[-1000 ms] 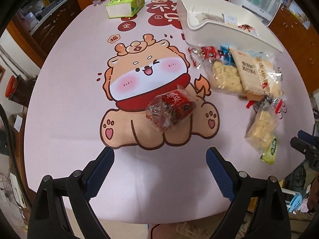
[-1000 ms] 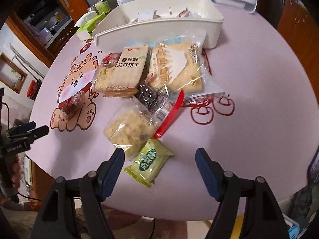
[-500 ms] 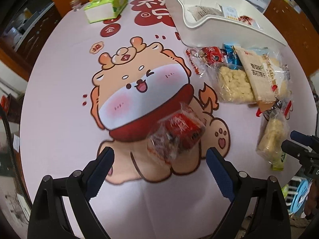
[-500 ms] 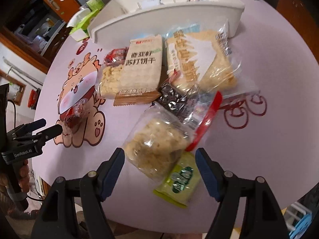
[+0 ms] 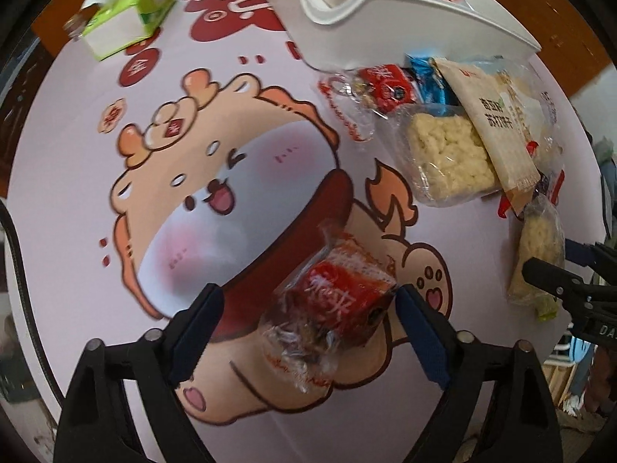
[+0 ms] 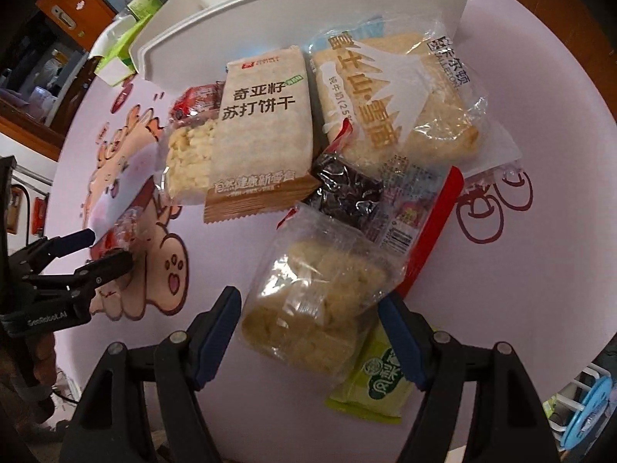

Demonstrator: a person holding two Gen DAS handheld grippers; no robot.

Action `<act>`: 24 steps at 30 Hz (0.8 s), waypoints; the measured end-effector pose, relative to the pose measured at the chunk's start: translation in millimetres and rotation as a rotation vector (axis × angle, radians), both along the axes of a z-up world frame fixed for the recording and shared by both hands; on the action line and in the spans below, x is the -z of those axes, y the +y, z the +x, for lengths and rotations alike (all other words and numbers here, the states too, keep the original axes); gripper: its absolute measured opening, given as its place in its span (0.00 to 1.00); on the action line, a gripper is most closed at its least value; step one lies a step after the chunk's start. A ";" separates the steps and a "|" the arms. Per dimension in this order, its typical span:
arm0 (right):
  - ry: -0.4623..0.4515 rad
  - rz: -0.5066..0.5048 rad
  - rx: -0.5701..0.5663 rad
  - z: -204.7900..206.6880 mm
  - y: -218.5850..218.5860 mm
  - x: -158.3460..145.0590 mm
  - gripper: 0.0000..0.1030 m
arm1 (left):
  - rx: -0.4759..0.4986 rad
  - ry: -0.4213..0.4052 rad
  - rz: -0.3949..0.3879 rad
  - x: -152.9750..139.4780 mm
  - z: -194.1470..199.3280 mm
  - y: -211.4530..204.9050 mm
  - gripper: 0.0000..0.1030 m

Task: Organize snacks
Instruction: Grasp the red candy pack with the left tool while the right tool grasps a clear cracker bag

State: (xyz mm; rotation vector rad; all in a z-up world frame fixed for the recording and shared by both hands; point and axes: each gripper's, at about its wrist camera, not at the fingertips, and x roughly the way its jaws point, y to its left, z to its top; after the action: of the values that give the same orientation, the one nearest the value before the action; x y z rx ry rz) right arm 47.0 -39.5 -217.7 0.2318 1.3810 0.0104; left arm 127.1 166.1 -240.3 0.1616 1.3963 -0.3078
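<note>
Left gripper [image 5: 304, 308] low over table [image 5: 77, 177], spread wide around red snack packet [image 5: 335, 301]. Right gripper [image 6: 308, 335] likewise spread, straddling clear rice-cracker bag [image 6: 316, 305] beside white bin [image 6: 270, 27].

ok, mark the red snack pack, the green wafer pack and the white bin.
red snack pack [image 5: 343, 301], left wrist view, red label.
green wafer pack [image 6: 380, 382], right wrist view, printed front.
white bin [image 6: 293, 27], right wrist view, front wall.

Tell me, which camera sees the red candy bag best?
The left wrist view: the red candy bag sits big and close between the open left tongs. The right wrist view shows it only small at the far left edge, partly hidden by those tongs.
</note>
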 end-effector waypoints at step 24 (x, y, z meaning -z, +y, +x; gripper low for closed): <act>-0.111 -0.126 -0.104 -5.0 19.1 -35.0 0.50 | 0.112 -0.068 -0.113 -41.9 -19.1 -48.0 0.53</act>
State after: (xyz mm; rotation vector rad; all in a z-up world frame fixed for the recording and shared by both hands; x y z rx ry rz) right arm 42.0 -20.5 -182.6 0.0529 1.2770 0.0223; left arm 108.0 118.1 -198.4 0.1564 1.3013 -0.4690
